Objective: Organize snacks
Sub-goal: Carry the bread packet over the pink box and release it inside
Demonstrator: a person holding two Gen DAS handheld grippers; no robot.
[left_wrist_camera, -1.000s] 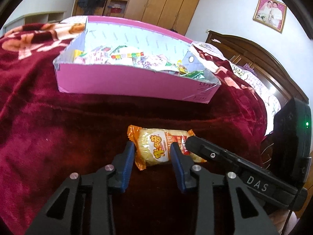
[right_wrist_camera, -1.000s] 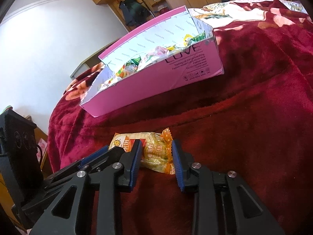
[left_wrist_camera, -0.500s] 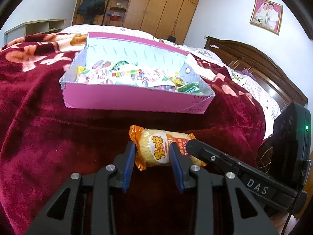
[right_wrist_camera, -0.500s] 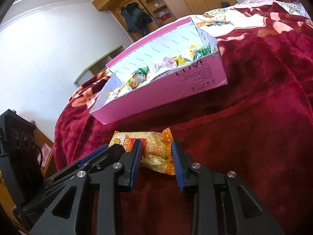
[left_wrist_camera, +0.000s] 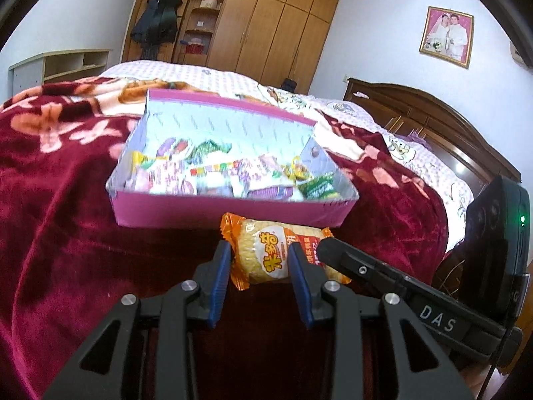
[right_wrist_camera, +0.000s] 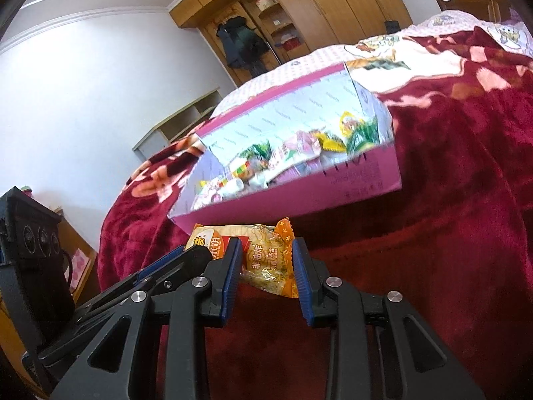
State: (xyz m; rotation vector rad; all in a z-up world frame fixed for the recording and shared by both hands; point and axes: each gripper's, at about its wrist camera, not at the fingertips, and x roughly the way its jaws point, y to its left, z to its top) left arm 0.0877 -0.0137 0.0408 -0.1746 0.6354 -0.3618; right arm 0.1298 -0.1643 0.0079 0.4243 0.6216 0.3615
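Note:
An orange and yellow snack packet (left_wrist_camera: pixel 269 255) is held by both grippers at once. My left gripper (left_wrist_camera: pixel 260 260) is shut on its left half. My right gripper (right_wrist_camera: pixel 266 263) is shut on its right end (right_wrist_camera: pixel 269 263). The packet is lifted off the red blanket, just in front of the pink box (left_wrist_camera: pixel 206 211), which holds several wrapped snacks (left_wrist_camera: pixel 213 173). The box also shows in the right wrist view (right_wrist_camera: pixel 333 196), close ahead.
The box rests on a dark red flowered blanket (left_wrist_camera: pixel 60 206) over a bed. A wooden headboard (left_wrist_camera: pixel 433 123) stands to the right, wardrobes (left_wrist_camera: pixel 266 26) behind. The right gripper's body (left_wrist_camera: pixel 416 303) crosses the left view's lower right.
Both grippers have risen with the packet and moved toward the pink box. The box now looks nearer and lower, and its contents show more.

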